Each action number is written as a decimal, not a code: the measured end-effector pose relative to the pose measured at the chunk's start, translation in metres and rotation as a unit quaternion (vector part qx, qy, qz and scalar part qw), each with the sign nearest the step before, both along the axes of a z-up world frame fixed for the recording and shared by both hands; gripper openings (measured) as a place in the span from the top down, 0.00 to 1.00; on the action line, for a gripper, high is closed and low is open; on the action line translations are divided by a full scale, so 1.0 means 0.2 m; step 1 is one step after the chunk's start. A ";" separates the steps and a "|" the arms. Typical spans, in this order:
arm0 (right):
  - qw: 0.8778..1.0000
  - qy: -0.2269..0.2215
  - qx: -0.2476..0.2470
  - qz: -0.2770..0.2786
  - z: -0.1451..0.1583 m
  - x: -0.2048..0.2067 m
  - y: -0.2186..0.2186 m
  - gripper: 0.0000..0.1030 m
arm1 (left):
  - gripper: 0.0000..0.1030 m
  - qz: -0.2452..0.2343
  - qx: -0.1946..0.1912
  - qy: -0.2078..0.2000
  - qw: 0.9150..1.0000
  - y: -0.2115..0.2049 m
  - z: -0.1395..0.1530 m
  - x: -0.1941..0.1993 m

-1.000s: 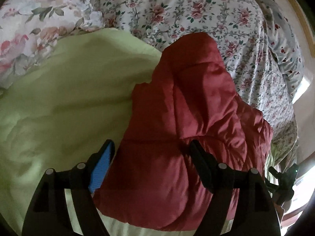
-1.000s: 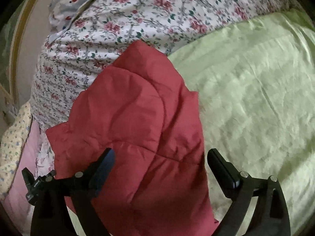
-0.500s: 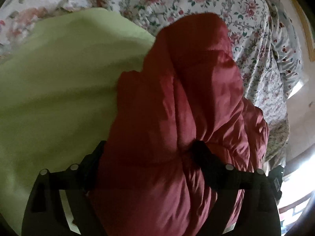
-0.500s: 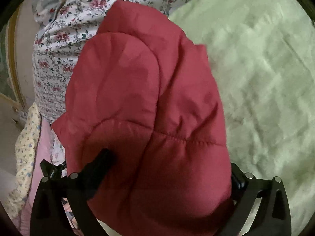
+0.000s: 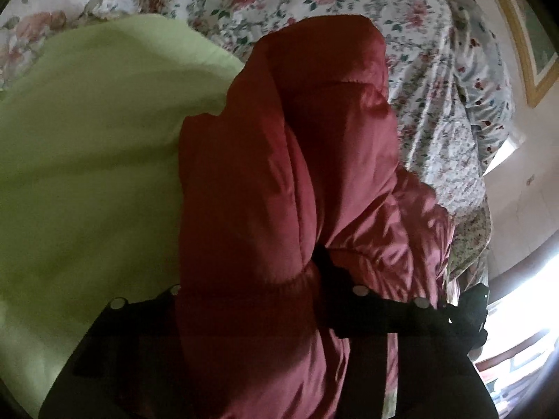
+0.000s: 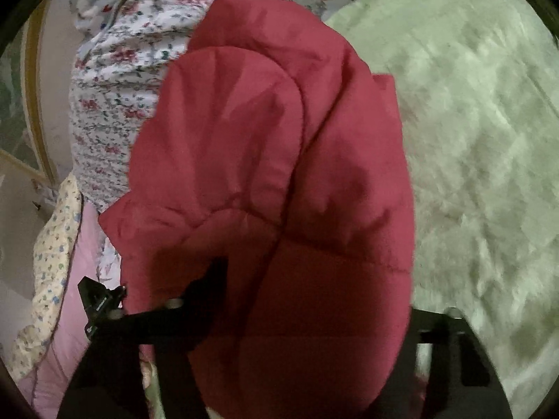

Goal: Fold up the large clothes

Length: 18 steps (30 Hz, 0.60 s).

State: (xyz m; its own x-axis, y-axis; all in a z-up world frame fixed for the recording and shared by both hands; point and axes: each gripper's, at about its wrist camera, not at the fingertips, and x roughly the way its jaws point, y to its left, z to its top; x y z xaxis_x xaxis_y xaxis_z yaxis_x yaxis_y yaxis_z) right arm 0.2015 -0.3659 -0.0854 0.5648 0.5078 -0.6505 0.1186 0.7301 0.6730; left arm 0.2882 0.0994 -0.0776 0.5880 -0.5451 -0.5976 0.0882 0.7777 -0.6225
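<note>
A red quilted puffer jacket (image 5: 290,192) lies bunched on a light green blanket (image 5: 87,174) on the bed. It also fills the right wrist view (image 6: 279,174). My left gripper (image 5: 244,286) has its jaws wide apart with the jacket's near edge bulging between them; its right finger (image 5: 332,272) presses into the fabric and the left finger is hidden behind it. My right gripper (image 6: 314,296) is also open around the jacket's near edge, with its left finger (image 6: 206,286) against the fabric and the right finger covered.
A floral sheet (image 5: 314,0) covers the bed beyond the jacket. The green blanket (image 6: 482,139) spreads to the right in the right wrist view. A pink and floral quilt (image 6: 59,244) hangs at the bed's left side. A framed picture (image 5: 531,35) hangs on the wall.
Both grippers have moved forward onto the jacket's near edge, so the fabric now fills the gap between each pair of fingers. The jaws have stayed open.
</note>
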 end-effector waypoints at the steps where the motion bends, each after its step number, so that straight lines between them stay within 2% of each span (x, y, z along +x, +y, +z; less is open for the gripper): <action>1: 1.000 -0.004 0.000 0.001 0.02 -0.02 0.00 0.53 | 0.57 -0.001 -0.001 -0.001 1.000 0.00 0.01 -0.02; 7: 1.000 -0.008 -0.011 0.008 0.12 -0.19 0.06 0.59 | 0.60 -0.010 -0.004 -0.016 1.000 0.04 0.11 -0.25; 10: 1.000 -0.026 -0.004 0.006 0.17 -0.33 0.09 0.59 | 0.60 -0.018 -0.001 -0.021 1.000 0.07 0.15 -0.42; 18: 0.999 -0.033 0.009 0.003 0.15 -0.74 0.18 0.59 | 0.61 -0.026 -0.010 -0.013 1.000 0.18 0.12 -0.81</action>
State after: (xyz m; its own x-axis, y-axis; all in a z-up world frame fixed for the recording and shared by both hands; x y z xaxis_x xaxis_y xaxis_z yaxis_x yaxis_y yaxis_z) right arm 0.0527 -0.3297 -0.0549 0.6036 0.5224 -0.6023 0.0693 0.7182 0.6923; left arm 0.1259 0.1359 -0.0540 0.5733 -0.5867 -0.5720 0.1442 0.7594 -0.6344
